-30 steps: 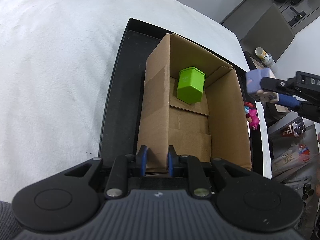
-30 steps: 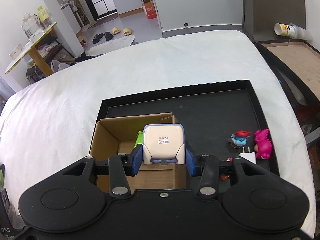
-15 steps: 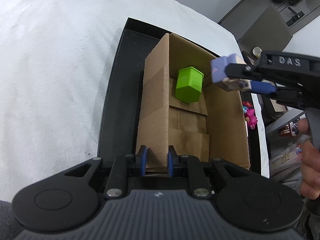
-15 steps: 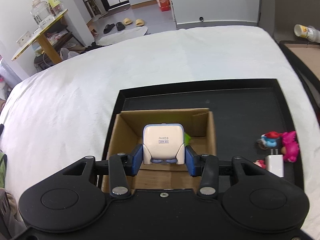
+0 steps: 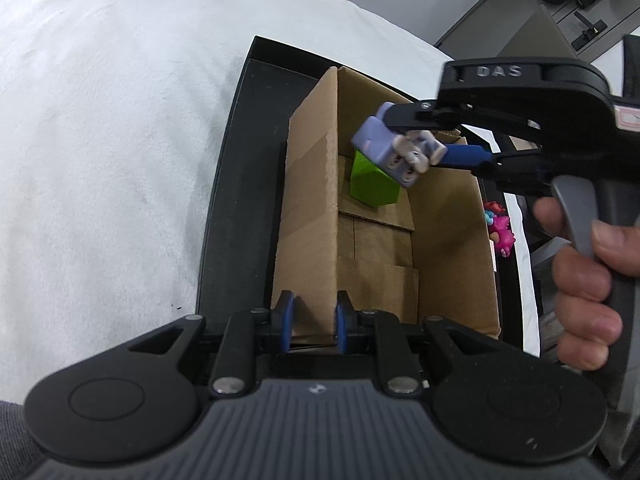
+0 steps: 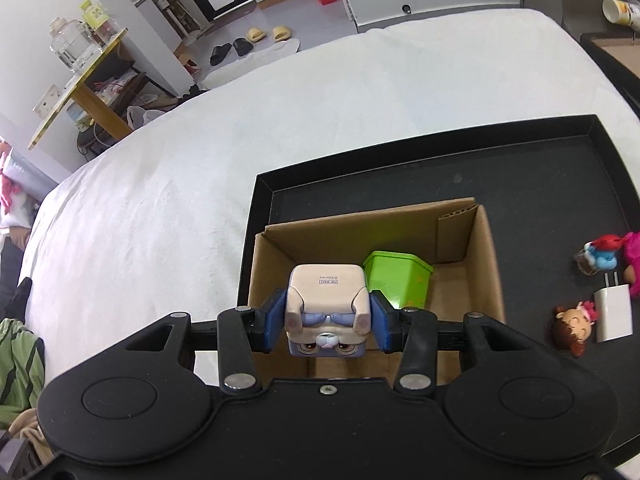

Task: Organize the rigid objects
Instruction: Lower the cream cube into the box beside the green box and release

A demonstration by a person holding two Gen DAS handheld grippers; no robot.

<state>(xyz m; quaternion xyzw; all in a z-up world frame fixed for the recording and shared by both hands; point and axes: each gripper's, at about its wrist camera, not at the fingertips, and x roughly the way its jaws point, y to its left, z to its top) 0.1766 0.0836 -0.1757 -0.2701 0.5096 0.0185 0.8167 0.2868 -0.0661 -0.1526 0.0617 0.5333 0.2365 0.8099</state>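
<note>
The cube toy (image 6: 327, 312) is clamped between the pads of the right gripper (image 6: 326, 326) above the box (image 6: 486, 280), just beside the green cube (image 6: 396, 278) inside. The near wall of the box is pinched by the left gripper (image 5: 311, 316). The box stands in the tray (image 6: 540, 184), near its left edge.

- The cardboard box (image 6: 372, 240) stood in the tray's (image 6: 520, 184) left part, on the cloth-covered table (image 6: 160, 200).
- The cube (image 6: 396, 278) lay inside the box.
- The figurines (image 6: 600, 256) and the charger (image 6: 614, 312) lay right of the box, on the tray.
</note>
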